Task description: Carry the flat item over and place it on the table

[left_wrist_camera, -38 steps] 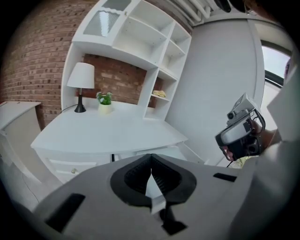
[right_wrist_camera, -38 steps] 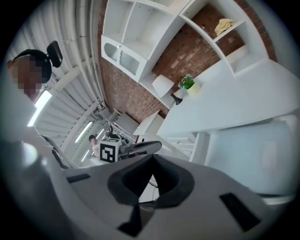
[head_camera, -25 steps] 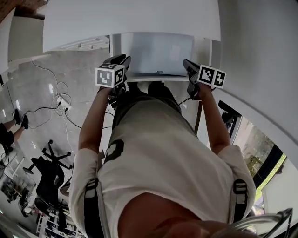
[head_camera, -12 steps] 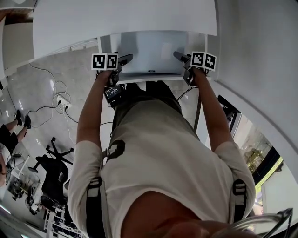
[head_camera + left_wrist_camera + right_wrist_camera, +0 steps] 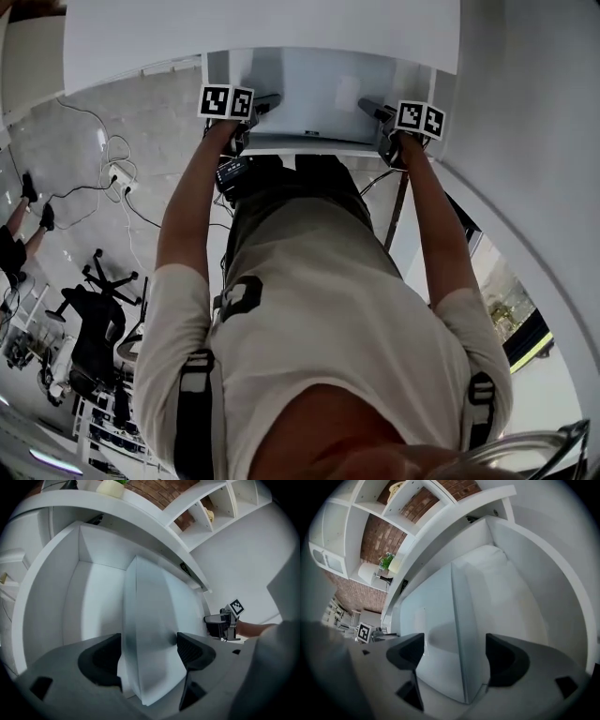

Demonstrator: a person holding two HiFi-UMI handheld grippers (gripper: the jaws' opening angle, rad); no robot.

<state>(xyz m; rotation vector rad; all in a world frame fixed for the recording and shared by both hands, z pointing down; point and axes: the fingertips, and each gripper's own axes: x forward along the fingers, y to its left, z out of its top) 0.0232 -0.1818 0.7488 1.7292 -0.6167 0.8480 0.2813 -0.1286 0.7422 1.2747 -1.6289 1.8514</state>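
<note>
Panel (image 5: 314, 94) edge btwn both jaws | L gripper (image 5: 149, 651) wide | R gripper (image 5: 454, 656) opening (unclamped)

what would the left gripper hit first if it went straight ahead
The flat panel: its edge sits between the left gripper's open jaws. Behind it looks like the back wall, though depth is unclear.

On the pale floor (image 5: 56, 244) I can see a black office chair (image 5: 94, 342). Farther up lies a white power strip (image 5: 120, 176) with cables (image 5: 145, 216) trailing from it, and another person's dark shoes (image 5: 47, 216) show at the frame's left edge. The right gripper view gives me a brick wall (image 5: 377, 536) with white open shelving (image 5: 347, 513) against it and a green potted plant (image 5: 386, 560) in front of the bricks.
</note>
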